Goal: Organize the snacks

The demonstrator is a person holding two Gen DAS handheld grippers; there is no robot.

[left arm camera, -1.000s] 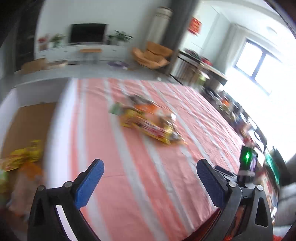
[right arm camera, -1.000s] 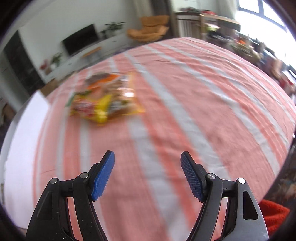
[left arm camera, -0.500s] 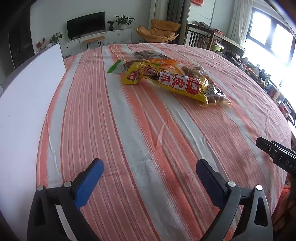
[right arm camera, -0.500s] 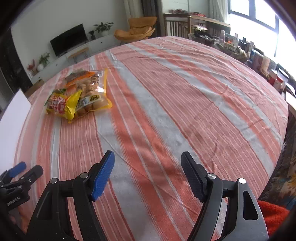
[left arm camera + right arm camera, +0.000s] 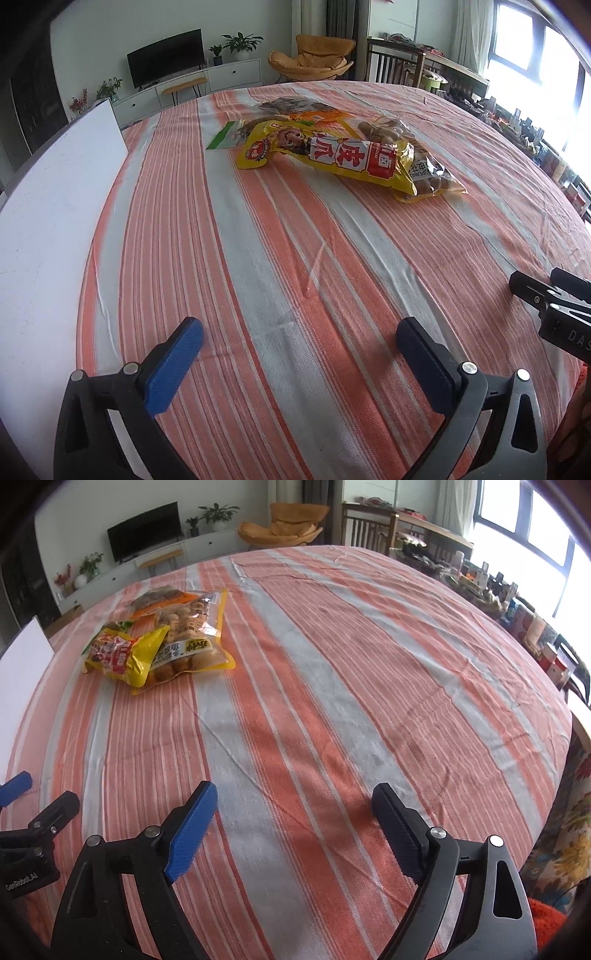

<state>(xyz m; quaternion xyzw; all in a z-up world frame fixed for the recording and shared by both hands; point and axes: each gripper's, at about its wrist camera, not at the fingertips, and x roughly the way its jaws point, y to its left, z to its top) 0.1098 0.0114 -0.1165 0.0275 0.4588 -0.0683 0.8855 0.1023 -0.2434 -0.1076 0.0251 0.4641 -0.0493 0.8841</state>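
A pile of snack bags lies on the far part of the orange-and-grey striped tablecloth (image 5: 295,266). A yellow bag with red label (image 5: 332,155) lies on top; it also shows in the right wrist view (image 5: 122,655). Under it lie a clear bag of brown round snacks (image 5: 192,635), an orange bag (image 5: 321,112) and a green-cornered bag (image 5: 225,134). My left gripper (image 5: 299,347) is open and empty above the near cloth. My right gripper (image 5: 295,819) is open and empty, to the right of the left one.
A white board (image 5: 51,206) lies along the table's left edge. Behind the table stand a TV unit (image 5: 166,59), an orange chair (image 5: 310,59) and wooden chairs. Cluttered shelves (image 5: 517,602) line the window side at right.
The left wrist view swung from the floor-side box up over the table, then steadied. Both grippers stayed open and settled low over the near cloth; the snack pile has not moved.
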